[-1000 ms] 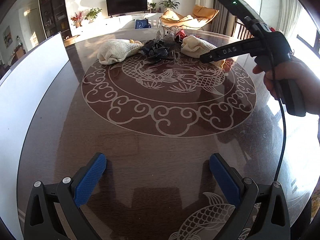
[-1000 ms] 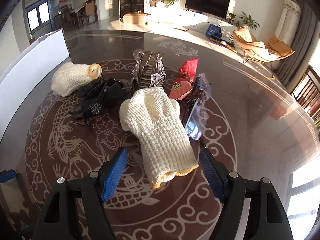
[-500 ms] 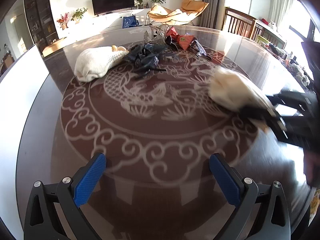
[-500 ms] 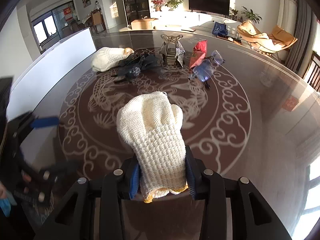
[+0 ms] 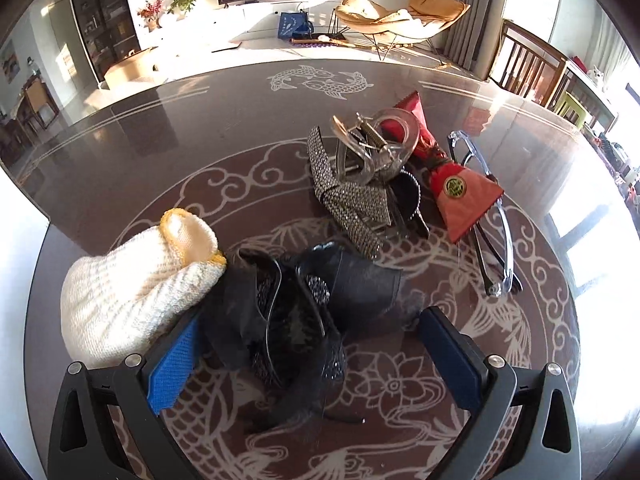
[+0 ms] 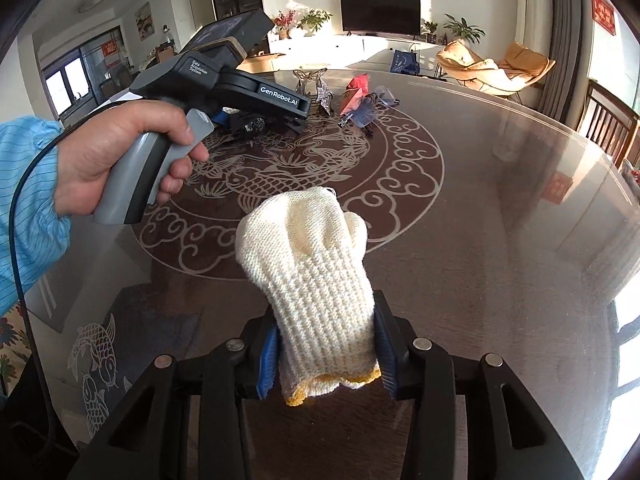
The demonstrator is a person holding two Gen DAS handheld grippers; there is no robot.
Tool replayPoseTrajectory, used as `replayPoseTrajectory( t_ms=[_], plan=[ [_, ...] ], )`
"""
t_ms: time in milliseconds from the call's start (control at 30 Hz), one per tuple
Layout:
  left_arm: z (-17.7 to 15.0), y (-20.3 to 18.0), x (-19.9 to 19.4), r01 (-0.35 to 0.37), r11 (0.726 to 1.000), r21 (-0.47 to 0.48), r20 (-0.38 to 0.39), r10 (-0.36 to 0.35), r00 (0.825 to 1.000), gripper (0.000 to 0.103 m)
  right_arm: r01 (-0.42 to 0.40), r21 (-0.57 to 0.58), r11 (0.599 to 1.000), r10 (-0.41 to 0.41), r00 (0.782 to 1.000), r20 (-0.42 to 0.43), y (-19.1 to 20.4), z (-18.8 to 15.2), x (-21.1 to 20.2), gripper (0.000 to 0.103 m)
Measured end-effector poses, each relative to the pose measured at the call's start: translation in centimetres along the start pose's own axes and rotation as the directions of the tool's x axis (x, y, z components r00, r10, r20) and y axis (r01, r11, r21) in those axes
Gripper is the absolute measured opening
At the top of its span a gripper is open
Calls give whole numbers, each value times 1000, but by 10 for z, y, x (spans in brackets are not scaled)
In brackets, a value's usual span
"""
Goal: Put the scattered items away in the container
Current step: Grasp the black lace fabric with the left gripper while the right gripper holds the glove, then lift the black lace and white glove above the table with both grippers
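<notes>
In the right wrist view a cream knit glove [image 6: 316,264] with a yellow cuff sticks out of my right gripper [image 6: 326,356]. The blue pads press on its cuff while the jaws are opening slightly. My left gripper [image 5: 308,322] stands open over the pile, and a black mesh hair bow [image 5: 292,312] lies between its fingers. A second cream glove [image 5: 132,292] lies against the left pad [image 5: 172,364]. Behind them are a rhinestone clip [image 5: 348,200], a clear claw clip [image 5: 376,144], a red packet [image 5: 460,188] and clear glasses [image 5: 496,232].
Everything lies on a round dark table [image 5: 160,140] with a pale dragon pattern. A hand [image 6: 120,160] in a blue sleeve holds the left gripper's body [image 6: 240,80] over the far pile. A white surface [image 5: 16,248] runs along the table's left edge. Chairs stand beyond on the right.
My right gripper shut on the cream glove and carried it away from the pile toward the near edge. My left gripper swept forward to the pile and now straddles the black bow.
</notes>
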State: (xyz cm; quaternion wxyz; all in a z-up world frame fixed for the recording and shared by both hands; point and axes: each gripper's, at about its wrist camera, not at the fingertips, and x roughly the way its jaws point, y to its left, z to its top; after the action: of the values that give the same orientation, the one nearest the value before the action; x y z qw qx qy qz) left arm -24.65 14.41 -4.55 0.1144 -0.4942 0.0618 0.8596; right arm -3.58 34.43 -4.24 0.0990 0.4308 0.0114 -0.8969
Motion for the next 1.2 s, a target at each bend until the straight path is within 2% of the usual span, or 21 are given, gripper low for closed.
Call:
replayPoseTrajectory(
  t_ms=[67, 100, 133, 200, 333, 467, 567, 600, 633, 733, 800, 933, 1000, 1200],
  plan=[
    [-4, 5, -8, -8, 1000, -6, 71, 8, 997, 69, 0, 0, 1000, 0, 1000, 0, 1, 0, 0, 43],
    [-7, 8, -12, -8, 1000, -7, 90, 9, 996, 41, -3, 2, 1000, 3, 1000, 1, 1, 0, -1, 43],
    [-11, 12, -16, 15, 1000, -11, 95, -14, 995, 36, -5, 5, 1000, 5, 1000, 1, 0, 0, 0, 43],
    [-25, 20, -25, 65, 998, -22, 97, -62, 993, 35, -8, 7, 1000, 8, 1000, 2, 0, 0, -1, 43],
    [-89, 30, -60, 105, 994, 29, 106, -108, 989, 35, -22, 4, 1000, 22, 1000, 11, 1, 0, -2, 42],
    [-165, 39, -102, 74, 994, 83, 116, -84, 990, 36, -89, 5, 996, 89, 996, 10, 15, -9, -8, 42],
    [-193, 45, -116, 32, 997, 73, 140, -42, 989, 43, -47, -22, 999, 47, 999, 10, 30, -13, -6, 44],
    [-194, 45, -117, 22, 997, 69, 144, -31, 989, 55, -41, -25, 999, 41, 999, 8, 31, -12, -5, 49],
    [-192, 46, -115, 16, 998, 61, 137, -24, 990, 71, -41, -32, 999, 41, 999, 1, 34, -10, -3, 56],
    [-186, 45, -108, 18, 998, 53, 103, -23, 994, 94, -4, -108, 994, 2, 1000, -21, 44, -5, 5, 66],
    [-183, 39, -104, 21, 998, 64, 93, -27, 995, 101, -10, -127, 992, 7, 1000, -26, 44, 1, 10, 70],
    [-185, 37, -104, 22, 998, 66, 91, -28, 995, 103, -20, -124, 992, 16, 999, -41, 40, 13, 23, 85],
    [-186, 37, -104, 18, 998, 62, 88, -24, 996, 103, -20, -125, 992, 14, 999, -46, 41, 17, 26, 88],
    [-187, 36, -105, 13, 998, 61, 91, -18, 996, 103, -21, -125, 992, 15, 999, -48, 42, 19, 28, 89]
  ],
)
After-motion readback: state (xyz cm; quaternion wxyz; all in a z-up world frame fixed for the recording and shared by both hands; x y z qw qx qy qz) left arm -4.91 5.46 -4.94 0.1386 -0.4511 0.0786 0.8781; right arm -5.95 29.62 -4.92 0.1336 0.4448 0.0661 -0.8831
